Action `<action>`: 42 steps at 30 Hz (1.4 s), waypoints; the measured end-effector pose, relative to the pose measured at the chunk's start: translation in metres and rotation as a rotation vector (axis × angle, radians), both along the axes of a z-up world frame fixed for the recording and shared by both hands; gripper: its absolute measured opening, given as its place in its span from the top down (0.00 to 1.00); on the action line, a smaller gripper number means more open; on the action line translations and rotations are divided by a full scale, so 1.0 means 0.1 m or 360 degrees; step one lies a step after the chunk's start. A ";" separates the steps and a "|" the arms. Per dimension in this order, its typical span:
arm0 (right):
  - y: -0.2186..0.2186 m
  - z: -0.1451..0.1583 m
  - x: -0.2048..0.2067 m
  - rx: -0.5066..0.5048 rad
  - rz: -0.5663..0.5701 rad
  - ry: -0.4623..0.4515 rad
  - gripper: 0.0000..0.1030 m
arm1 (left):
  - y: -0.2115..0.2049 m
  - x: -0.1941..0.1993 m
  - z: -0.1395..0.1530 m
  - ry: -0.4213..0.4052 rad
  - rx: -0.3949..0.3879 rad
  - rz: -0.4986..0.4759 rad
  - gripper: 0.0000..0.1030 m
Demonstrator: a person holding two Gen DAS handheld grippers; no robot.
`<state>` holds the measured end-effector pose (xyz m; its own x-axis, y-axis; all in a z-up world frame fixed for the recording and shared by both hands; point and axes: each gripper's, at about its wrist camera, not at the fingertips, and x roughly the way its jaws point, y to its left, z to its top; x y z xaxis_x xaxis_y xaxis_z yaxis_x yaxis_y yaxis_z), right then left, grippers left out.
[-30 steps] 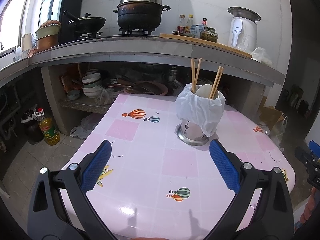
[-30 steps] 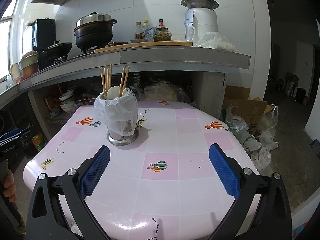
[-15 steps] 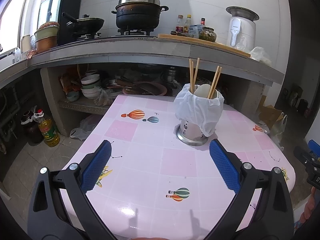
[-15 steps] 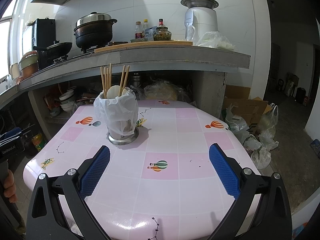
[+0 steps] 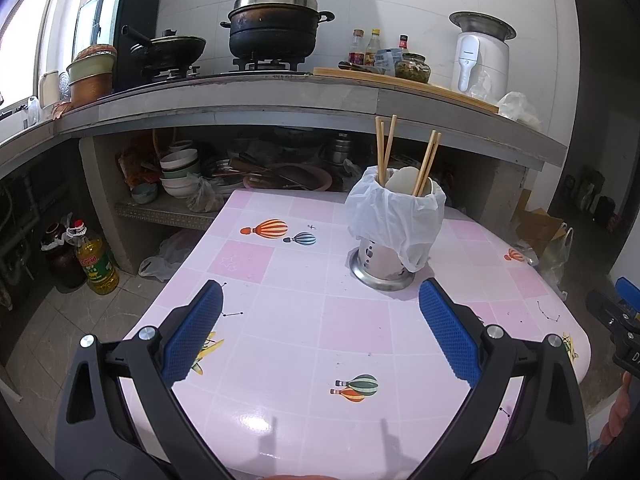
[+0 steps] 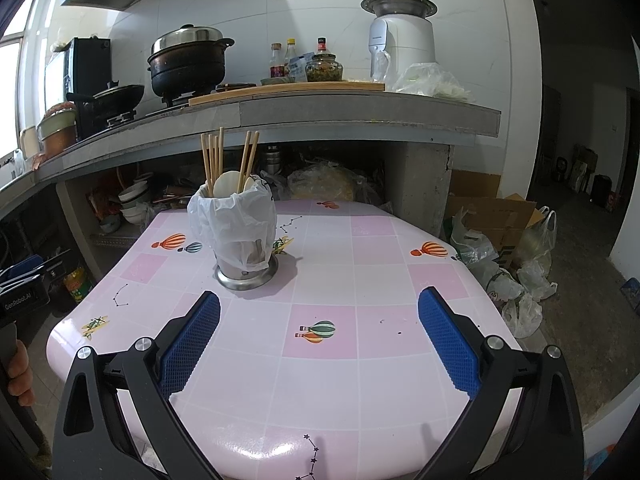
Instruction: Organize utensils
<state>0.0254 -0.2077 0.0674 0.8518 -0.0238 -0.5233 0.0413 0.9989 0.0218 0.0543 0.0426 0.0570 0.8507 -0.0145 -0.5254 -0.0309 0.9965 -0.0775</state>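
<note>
Nearest to me, both grippers hang over the near edge of the pink table [image 5: 352, 320], each held wide apart with nothing between the blue pads. The left gripper [image 5: 320, 328] has its fingers [image 5: 192, 332] spread over bare tabletop, touching nothing. The right gripper [image 6: 320, 328] is just as wide, its fingers [image 6: 448, 340] over the balloon-print tiles, also empty and clear of the surface as far as I can see. Each tool shows at the edge of the other's view, gripped by a hand.

Further in, toward the middle of the table, stands the steel utensil holder [image 5: 380, 264] on its round base, upright, draped with a white plastic bag [image 5: 396, 216]. Out of it stick several wooden chopsticks [image 6: 212, 156], leaning slightly, beside a pale spoon [image 6: 225, 185]. The holder sits well apart from both grippers.

Behind the table runs the concrete counter [image 5: 280, 96], with a big black pot [image 5: 276, 28] on the burner, a few sauce bottles [image 5: 364, 46] and a white appliance [image 5: 480, 56] against the tiled wall.
</note>
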 end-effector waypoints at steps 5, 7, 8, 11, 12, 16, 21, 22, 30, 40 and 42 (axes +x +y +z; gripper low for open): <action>0.00 0.00 0.00 0.0000 0.0000 -0.0001 0.06 | 0.00 0.00 0.00 0.0000 -0.0001 0.0001 0.08; 0.00 0.00 0.00 -0.0002 0.0001 -0.0001 0.06 | -0.01 0.00 0.00 0.0000 0.0001 0.0000 0.08; 0.00 0.00 0.00 -0.0001 0.0000 -0.0001 0.06 | 0.00 0.00 0.00 0.0000 0.0001 0.0000 0.08; 0.00 0.00 0.00 0.0001 -0.0001 -0.0001 0.06 | -0.01 0.00 0.00 0.0002 0.0001 0.0000 0.08; 0.00 0.00 0.00 0.0001 -0.0001 -0.0002 0.06 | -0.01 0.00 0.00 0.0002 0.0001 0.0000 0.08; 0.00 0.00 0.00 0.0000 -0.0001 -0.0002 0.06 | -0.01 0.00 0.00 0.0000 0.0002 -0.0001 0.08; 0.00 0.00 0.00 0.0000 0.0001 -0.0003 0.06 | -0.01 0.00 0.00 0.0001 0.0003 -0.0002 0.08; 0.00 0.00 0.00 0.0000 0.0002 -0.0004 0.06 | -0.01 0.00 0.00 0.0001 0.0003 -0.0001 0.08; 0.01 0.00 0.00 0.0000 0.0003 -0.0005 0.06 | -0.04 0.01 0.00 -0.0003 0.0004 -0.0005 0.08; 0.01 0.00 0.00 0.0001 0.0003 -0.0004 0.06 | -0.05 0.01 0.00 -0.0001 0.0004 -0.0005 0.08; 0.01 0.00 0.00 0.0001 0.0003 -0.0005 0.06 | -0.05 0.01 0.00 0.0000 0.0004 -0.0005 0.08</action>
